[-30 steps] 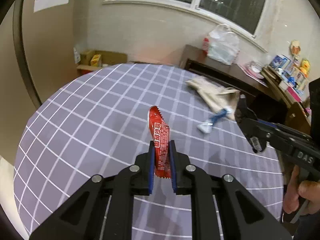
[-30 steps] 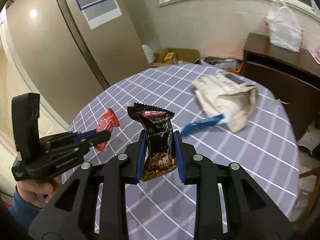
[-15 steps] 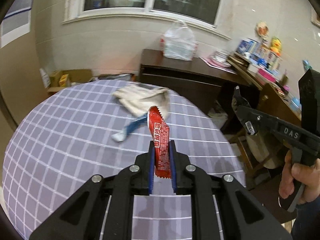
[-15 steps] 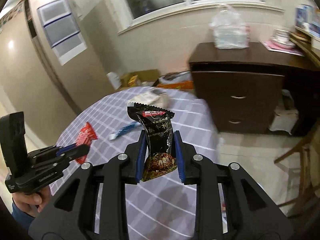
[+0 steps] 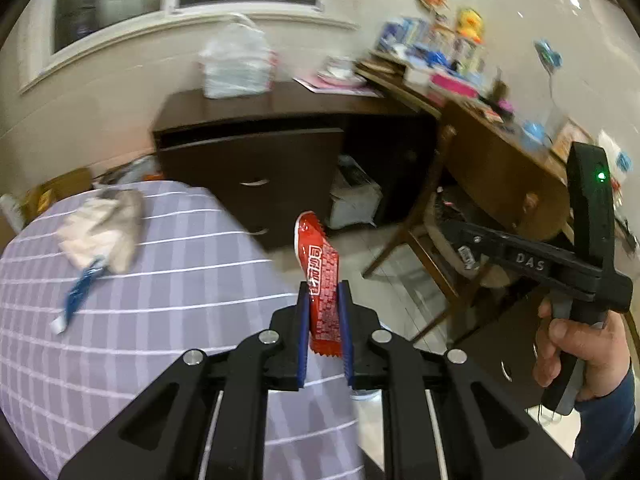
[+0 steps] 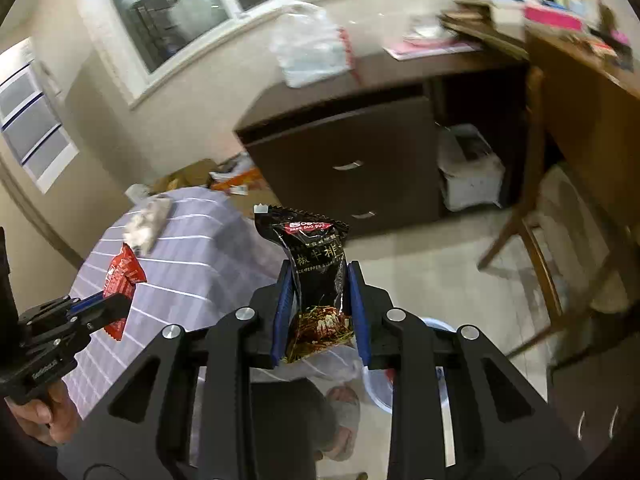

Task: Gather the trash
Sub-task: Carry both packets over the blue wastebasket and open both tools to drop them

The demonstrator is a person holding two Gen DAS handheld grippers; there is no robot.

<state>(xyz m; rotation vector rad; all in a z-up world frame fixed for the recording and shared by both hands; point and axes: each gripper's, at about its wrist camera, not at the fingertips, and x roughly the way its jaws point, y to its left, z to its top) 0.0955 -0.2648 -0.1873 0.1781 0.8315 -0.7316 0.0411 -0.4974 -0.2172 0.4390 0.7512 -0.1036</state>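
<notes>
My left gripper (image 5: 324,294) is shut on a red snack wrapper (image 5: 316,248), which stands upright between the blue pads over the table's edge. My right gripper (image 6: 320,270) is shut on a black snack packet (image 6: 316,248) and hangs over the floor past the table. In the right wrist view the left gripper (image 6: 120,300) shows at the lower left with the red wrapper (image 6: 122,272). The right gripper (image 5: 450,232) shows at the right of the left wrist view, held by a hand (image 5: 576,352). A blue wrapper (image 5: 80,288) and a crumpled beige bag (image 5: 104,228) lie on the checked tablecloth (image 5: 140,320).
A dark brown cabinet (image 5: 260,160) with a white plastic bag (image 5: 238,68) on top stands behind the table. A wooden chair (image 5: 432,220) and a cluttered desk (image 5: 500,160) are at the right. A round lined container (image 6: 376,384) sits on the floor, partly hidden under my right gripper.
Both grippers have swung to the right, from over the middle of the table to its edge and the floor beside it. Each keeps its hold on its wrapper.
</notes>
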